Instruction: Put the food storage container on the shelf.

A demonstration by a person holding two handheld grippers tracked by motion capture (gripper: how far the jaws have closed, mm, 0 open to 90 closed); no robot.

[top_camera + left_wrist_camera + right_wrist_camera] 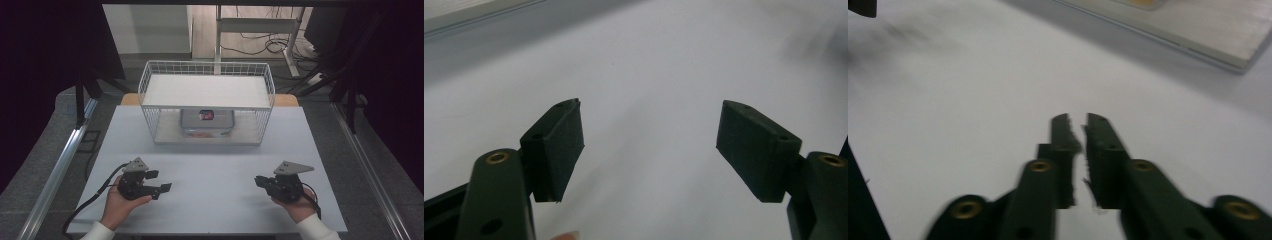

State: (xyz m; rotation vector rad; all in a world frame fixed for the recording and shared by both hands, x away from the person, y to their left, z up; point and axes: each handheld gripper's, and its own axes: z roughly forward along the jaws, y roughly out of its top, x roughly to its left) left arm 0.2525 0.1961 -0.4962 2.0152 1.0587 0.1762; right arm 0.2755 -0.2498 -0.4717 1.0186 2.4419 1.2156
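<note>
My left gripper rests low over the near left part of the white table, held by a hand, pointing right. Its jaws stand wide apart with nothing between them; in the left gripper view the gripper frames bare table. My right gripper hovers at the near right, pointing left. In the right gripper view the gripper has its pads a narrow slit apart, with nothing in the gap.
A white wire rack with a flat upper shelf stands at the table's far middle. Under that shelf sits a clear box with a small dark red item on its lid. The rack's base board lies ahead of the right gripper.
</note>
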